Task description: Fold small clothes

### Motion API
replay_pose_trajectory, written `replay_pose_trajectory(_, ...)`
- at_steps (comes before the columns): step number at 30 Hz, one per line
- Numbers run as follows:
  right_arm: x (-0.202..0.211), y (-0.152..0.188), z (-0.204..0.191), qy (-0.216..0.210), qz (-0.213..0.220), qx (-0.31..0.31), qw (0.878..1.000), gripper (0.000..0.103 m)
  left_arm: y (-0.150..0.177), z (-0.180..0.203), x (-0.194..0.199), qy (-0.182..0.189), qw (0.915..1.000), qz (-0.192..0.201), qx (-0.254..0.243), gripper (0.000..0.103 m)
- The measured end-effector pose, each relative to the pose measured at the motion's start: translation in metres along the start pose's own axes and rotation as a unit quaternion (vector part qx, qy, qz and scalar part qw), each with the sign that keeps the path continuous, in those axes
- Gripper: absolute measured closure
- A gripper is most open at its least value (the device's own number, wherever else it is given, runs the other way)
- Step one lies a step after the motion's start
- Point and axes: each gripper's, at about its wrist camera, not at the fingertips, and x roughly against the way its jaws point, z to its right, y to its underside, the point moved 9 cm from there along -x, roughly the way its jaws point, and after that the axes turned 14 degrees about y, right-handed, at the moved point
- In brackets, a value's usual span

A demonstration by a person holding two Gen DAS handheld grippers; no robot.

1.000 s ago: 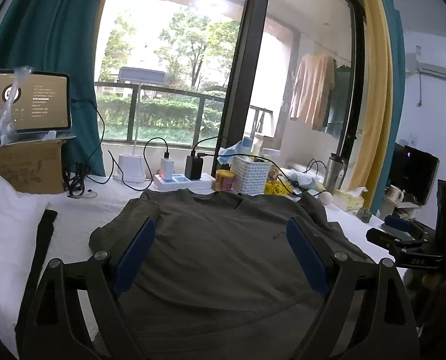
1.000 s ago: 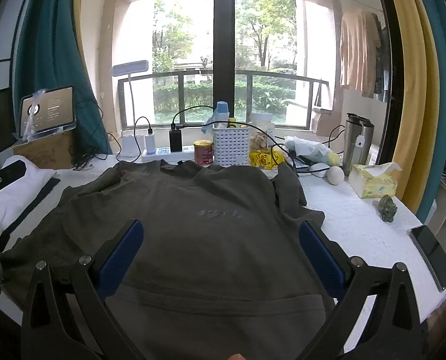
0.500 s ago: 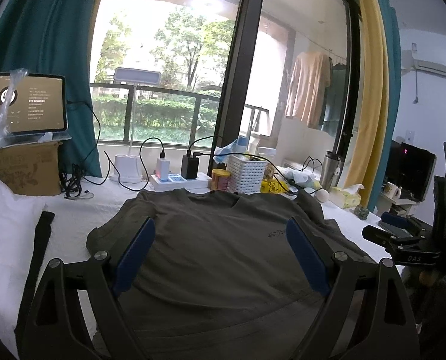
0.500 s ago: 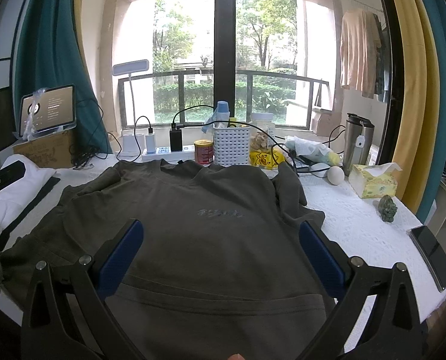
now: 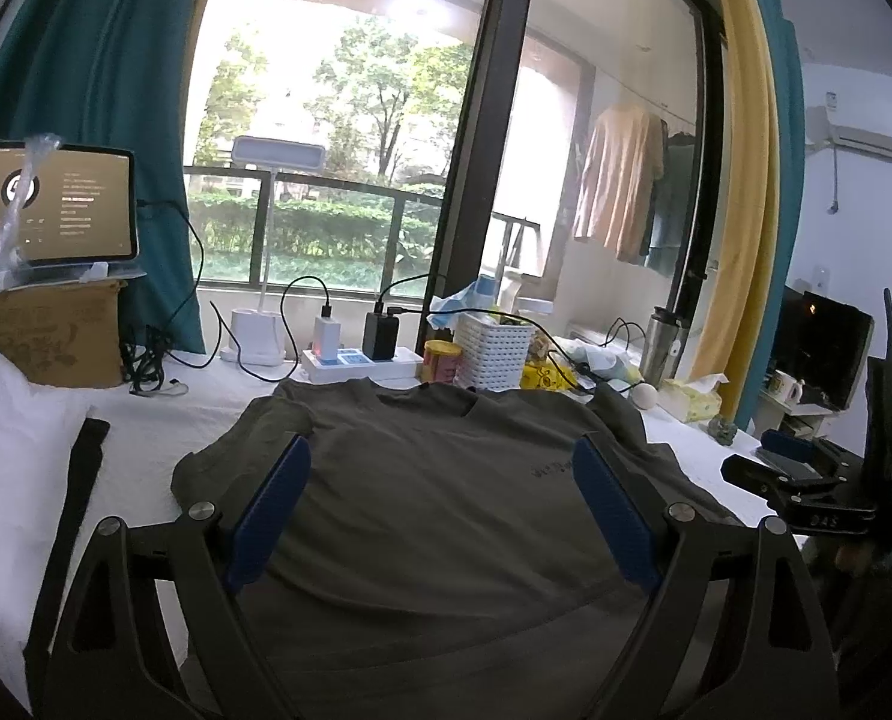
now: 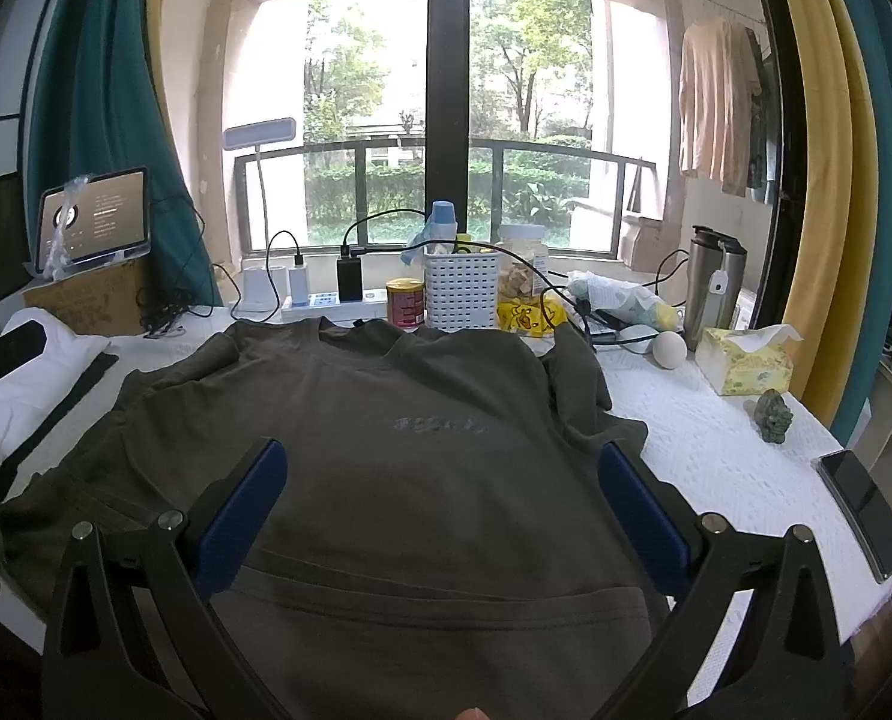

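Note:
A dark olive T-shirt (image 5: 440,498) lies spread flat on the white table, collar toward the window; it also shows in the right wrist view (image 6: 410,456) with its hem nearest me and small chest lettering (image 6: 440,423). My left gripper (image 5: 443,498) is open and empty, held above the shirt's lower half. My right gripper (image 6: 443,507) is open and empty, held above the shirt near the hem. The right sleeve (image 6: 578,384) is bunched up.
At the table's back stand a power strip (image 6: 326,300), a red tin (image 6: 405,303), a white basket (image 6: 461,285), a steel flask (image 6: 713,282) and a tissue box (image 6: 743,360). A phone (image 6: 863,504) lies at the right edge. White fabric (image 5: 8,420) lies left, with a tablet (image 5: 56,210) on a box.
The left wrist view has shifted slightly, showing a little more of the shirt's right side. Both grippers stay open above the shirt.

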Motion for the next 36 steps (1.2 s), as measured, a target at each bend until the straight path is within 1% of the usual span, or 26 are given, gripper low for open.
replay_pose_trajectory(14,-0.0003,0.0004,0.0024,0.0,0.0,0.0,1.0,0.001,0.0004,-0.0002,-0.0011,-0.004,1.0,-0.003,0.0,0.012)
replay_pose_trajectory(36,0.0,0.0013,0.0047,-0.001,-0.002,0.0,1.0,0.001,0.0011,0.0028,-0.0024,-0.001,1.0,-0.006,-0.004,0.012)
